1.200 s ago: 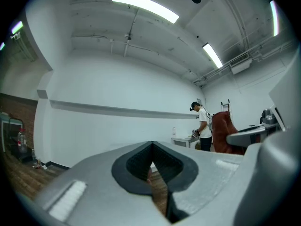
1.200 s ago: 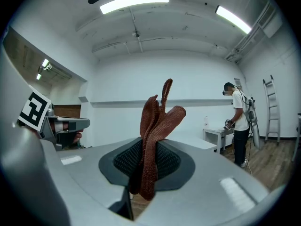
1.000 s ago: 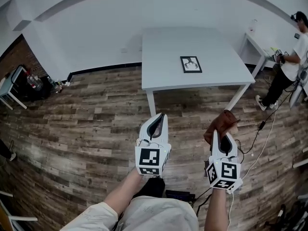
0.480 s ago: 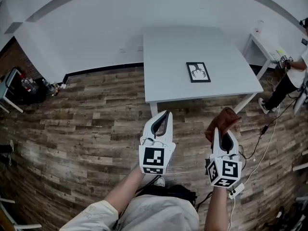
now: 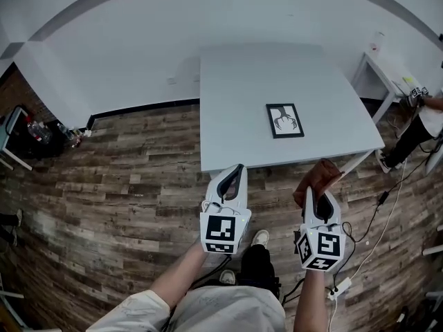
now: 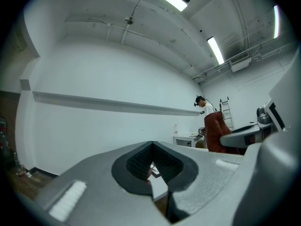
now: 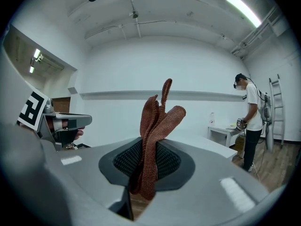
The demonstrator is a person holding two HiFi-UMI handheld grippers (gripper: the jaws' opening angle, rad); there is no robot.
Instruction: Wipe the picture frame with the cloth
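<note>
A black picture frame (image 5: 284,120) lies flat near the front right of the white table (image 5: 235,102) ahead of me. Both grippers hang over the wood floor, short of the table's front edge. My left gripper (image 5: 234,169) (image 6: 151,171) is shut with nothing between its jaws. To its right, my right gripper (image 5: 319,191) (image 7: 148,166) is shut on a rust-brown cloth (image 5: 319,176) (image 7: 157,121), whose folds stand up above the jaws. In the left gripper view the cloth (image 6: 215,131) shows at the right.
A person (image 5: 428,113) (image 7: 249,121) stands at a small white side table (image 5: 387,71) to the right. A power strip with cable (image 5: 342,286) lies on the floor at my right. Clutter (image 5: 41,131) sits by the left wall. A ladder (image 7: 275,108) stands far right.
The table and picture frame have come nearer and lower in the head view as I stepped forward. Both grippers keep their places, the cloth still held.
</note>
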